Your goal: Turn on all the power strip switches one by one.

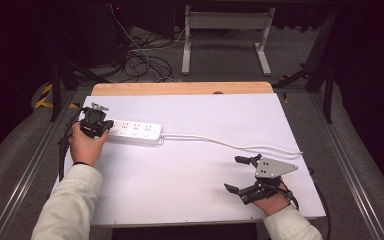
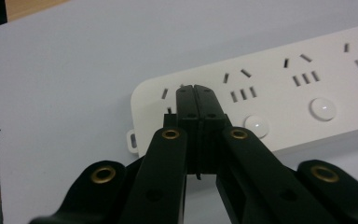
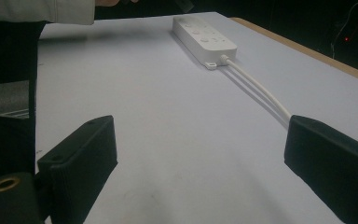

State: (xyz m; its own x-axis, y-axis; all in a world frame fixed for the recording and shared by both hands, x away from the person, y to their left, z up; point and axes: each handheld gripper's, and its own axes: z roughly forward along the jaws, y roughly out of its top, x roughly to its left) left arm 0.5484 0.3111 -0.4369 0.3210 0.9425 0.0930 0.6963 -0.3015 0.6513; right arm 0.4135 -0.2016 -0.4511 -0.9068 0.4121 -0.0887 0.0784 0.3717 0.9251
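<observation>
White tabletop (image 1: 190, 165): white power strip (image 1: 132, 131), three round buttons, cord trailing right.

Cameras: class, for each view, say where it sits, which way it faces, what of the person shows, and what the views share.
High view: above the person's side, facing forward and down; both forearms.
Left gripper view: on the left claw, shut over the strip.
Right gripper view: on the open right claw, facing along the cable; a sleeve.
Shared: the strip.

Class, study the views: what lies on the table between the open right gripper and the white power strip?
Between the right gripper and the power strip lies bare white table, crossed by the strip's white cable, as the high view shows.
</observation>
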